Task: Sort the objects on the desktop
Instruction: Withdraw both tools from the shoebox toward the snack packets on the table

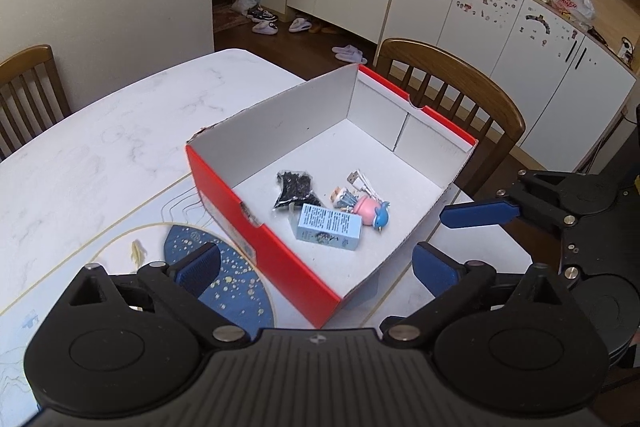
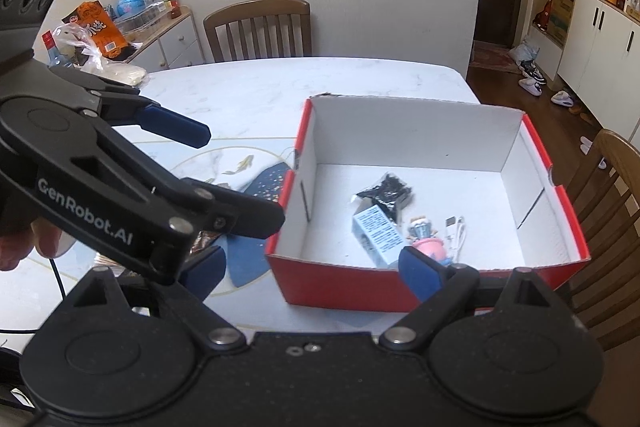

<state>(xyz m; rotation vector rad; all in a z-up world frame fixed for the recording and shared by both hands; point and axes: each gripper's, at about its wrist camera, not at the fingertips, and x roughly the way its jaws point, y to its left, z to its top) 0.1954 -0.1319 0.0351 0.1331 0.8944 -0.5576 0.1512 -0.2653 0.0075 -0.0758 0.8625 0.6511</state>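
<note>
Nearest the lens, left gripper (image 1: pixel 316 269): black housing, ribbed blue pads (image 1: pixel 198 269), jaws spread wide and empty, poised over the near corner of the red box (image 1: pixel 264 247). Right gripper (image 2: pixel 314 269) likewise spread wide, nothing between its pads, hovering at the box's near wall. Largest underneath, a white marble-patterned table (image 1: pixel 100 147), smooth, rounded at its edge, bare stretches beyond and left of the box. Then the box itself: open cardboard, glossy red outside, matte white inside, straight walls with a small thumb notch in the rim; most of its floor bare. Left of the box, a flat dark-blue speckled mat (image 1: pixel 236 287) lying partly under it. Inside the box, clustered near the middle: a pale-blue carton (image 1: pixel 330 227) with printed text, lying flat; just beyond it a crinkled black packet (image 1: pixel 294 189); touching the carton's side a pink-and-blue figurine (image 1: pixel 370 209) on its side; past that a coiled white USB cable (image 1: pixel 360 181). Behind the box, wooden slat-back chair (image 1: pixel 452 91) close against the table edge.
</note>
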